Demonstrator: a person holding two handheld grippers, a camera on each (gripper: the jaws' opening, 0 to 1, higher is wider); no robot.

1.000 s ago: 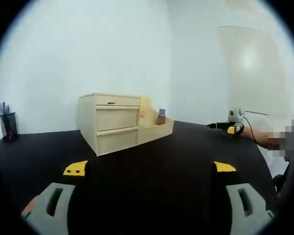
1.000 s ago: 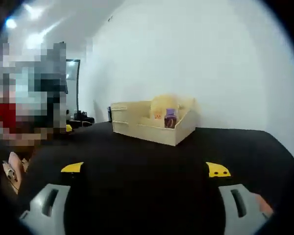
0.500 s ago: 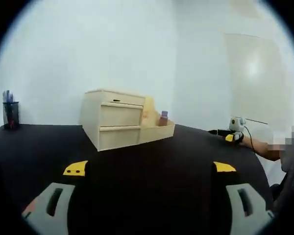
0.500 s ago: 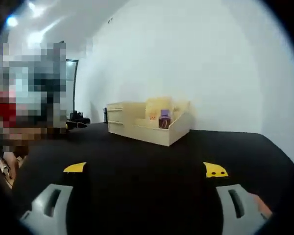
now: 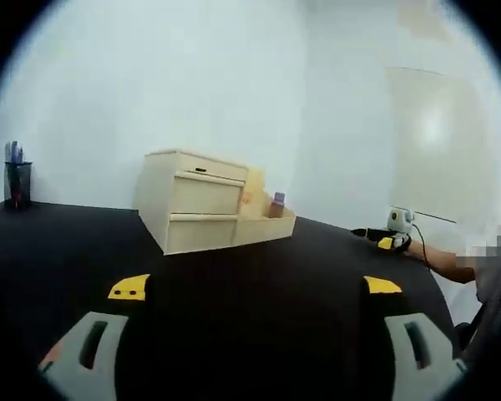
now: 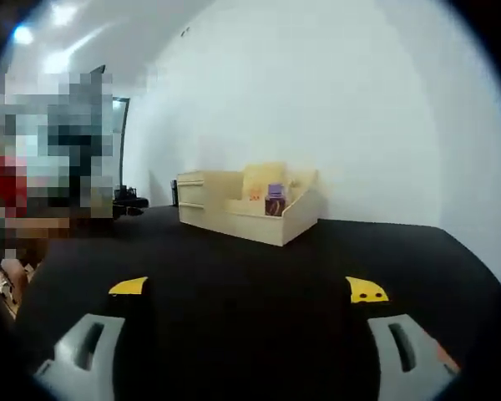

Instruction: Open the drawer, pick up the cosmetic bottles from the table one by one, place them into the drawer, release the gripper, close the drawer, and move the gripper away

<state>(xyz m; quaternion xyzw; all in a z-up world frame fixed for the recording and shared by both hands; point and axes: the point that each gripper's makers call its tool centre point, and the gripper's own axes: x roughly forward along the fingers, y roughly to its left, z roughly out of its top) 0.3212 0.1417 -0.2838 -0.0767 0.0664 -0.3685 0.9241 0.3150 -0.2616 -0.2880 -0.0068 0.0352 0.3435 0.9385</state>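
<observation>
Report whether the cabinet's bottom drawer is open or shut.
Open. The bottom drawer sticks out from the wooden cabinet, its top uncovered, with a purple-capped bottle standing upright inside it.

A black pen cup [image 5: 17, 184] with pens stands at the far left of the left gripper view, a white wall [image 5: 150, 75] fills the top, and a whiteboard [image 5: 438, 142] hangs upper right.

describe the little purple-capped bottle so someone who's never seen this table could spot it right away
Find the pale wooden drawer unit standing on the black table. An open wooden tray adjoins its side, and the bottle stands upright inside it. It is small, with a purple cap over a dark body, the one dark item among the pale wood.
</observation>
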